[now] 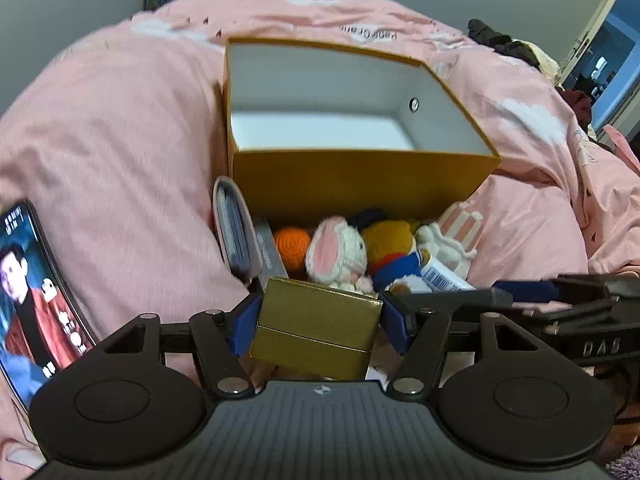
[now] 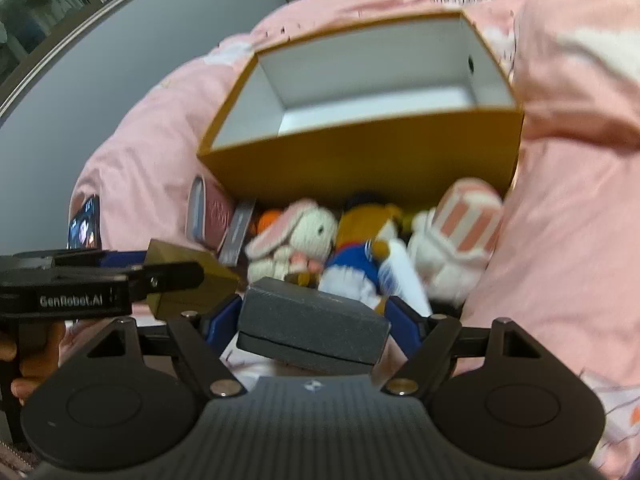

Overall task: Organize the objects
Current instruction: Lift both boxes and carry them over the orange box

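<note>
My left gripper (image 1: 320, 314) is shut on a small gold box (image 1: 316, 324), with a blue pad pressed against each side. My right gripper (image 2: 316, 316) is shut on a dark grey box (image 2: 316, 320) in the same way. Both boxes hang above the pink quilt, in front of an open mustard box (image 1: 360, 176) with a white, bare inside. In the right wrist view the left gripper (image 2: 172, 272) and its gold box (image 2: 188, 288) show at the left. In the left wrist view the right gripper (image 1: 520, 294) shows at the right edge.
Against the mustard box's (image 2: 360, 156) front wall lie a crocheted bunny (image 1: 340, 252), an orange ball (image 1: 292, 246), a yellow and blue toy (image 1: 390, 242), a white pink-striped toy (image 2: 460, 236) and a slim case (image 1: 234, 232). A lit phone (image 1: 36, 292) lies at the left on the quilt (image 1: 120, 140).
</note>
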A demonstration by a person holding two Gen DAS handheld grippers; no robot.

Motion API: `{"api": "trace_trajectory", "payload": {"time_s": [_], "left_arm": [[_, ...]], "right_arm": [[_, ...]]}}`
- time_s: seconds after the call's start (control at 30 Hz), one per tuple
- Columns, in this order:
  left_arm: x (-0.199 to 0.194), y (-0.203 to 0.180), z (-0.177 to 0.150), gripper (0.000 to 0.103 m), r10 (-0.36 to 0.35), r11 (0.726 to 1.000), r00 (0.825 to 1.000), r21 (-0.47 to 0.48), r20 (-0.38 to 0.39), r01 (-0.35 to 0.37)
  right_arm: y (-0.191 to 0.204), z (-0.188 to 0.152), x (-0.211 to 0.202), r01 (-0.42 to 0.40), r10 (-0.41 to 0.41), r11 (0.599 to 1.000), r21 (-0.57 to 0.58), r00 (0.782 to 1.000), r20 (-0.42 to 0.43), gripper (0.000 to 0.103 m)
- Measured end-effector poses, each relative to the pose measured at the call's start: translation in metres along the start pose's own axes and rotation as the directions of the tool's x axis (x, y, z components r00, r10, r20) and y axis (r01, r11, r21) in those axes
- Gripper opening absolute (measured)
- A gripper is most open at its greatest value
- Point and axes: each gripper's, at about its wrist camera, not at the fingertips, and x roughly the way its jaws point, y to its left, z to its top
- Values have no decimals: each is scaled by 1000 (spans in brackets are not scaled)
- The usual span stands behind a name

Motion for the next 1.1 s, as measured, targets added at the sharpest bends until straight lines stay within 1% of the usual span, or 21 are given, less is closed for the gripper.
{"api": "trace_trajectory", "payload": {"time_s": [0.1,0.13,0.17,0.3,0.37,0.53,0.63,0.67,0.7,0.77,0.83,0.9,1.03,1.1], "left_arm": [[-8,-5,6,74,-9,1000,999,20,37,8],[-11,-7,9,74,-14,1000,998,27,54,13],[-15,-9,13,74,-21,999,997,38,74,19],[-25,-19,32,74,-49,996,988,77,150,38],[-26,-22,44,74,-52,996,982,84,180,37],[-21,-26,72,74,-41,997,963,80,268,20],[-14,-27,85,74,-3,998,943,61,334,-18],[-10,-26,89,74,9,998,935,47,355,-28],[-4,-23,93,74,22,999,931,22,364,-32],[14,-14,101,74,39,999,934,-42,354,-26],[33,-7,106,74,56,997,939,-77,339,-32],[50,-4,108,74,80,995,943,-78,322,-58],[74,6,111,74,74,995,957,-80,279,-54],[88,11,113,74,84,994,965,-86,250,-64]], "right_arm": [[3,10,-11,19,-17,999,-31,998,56,78],[4,14,-15,17,-12,998,-67,997,70,78],[6,19,-19,23,-15,997,-79,995,99,78],[10,42,-31,51,-27,991,-121,981,194,78],[11,55,-34,67,-33,988,-137,972,232,78],[8,89,-29,95,-48,985,-146,954,296,78],[7,108,-20,116,-65,982,-147,947,314,78],[5,113,-15,124,-72,981,-148,946,315,78],[5,118,-10,133,-81,980,-148,946,314,78],[2,129,6,154,-104,977,-148,948,301,78],[-1,136,21,172,-126,974,-144,951,282,78],[-5,141,39,176,-137,975,-139,958,252,78],[-11,148,67,176,-148,975,-135,970,195,78],[-16,151,81,174,-151,977,-125,974,171,78]]}}
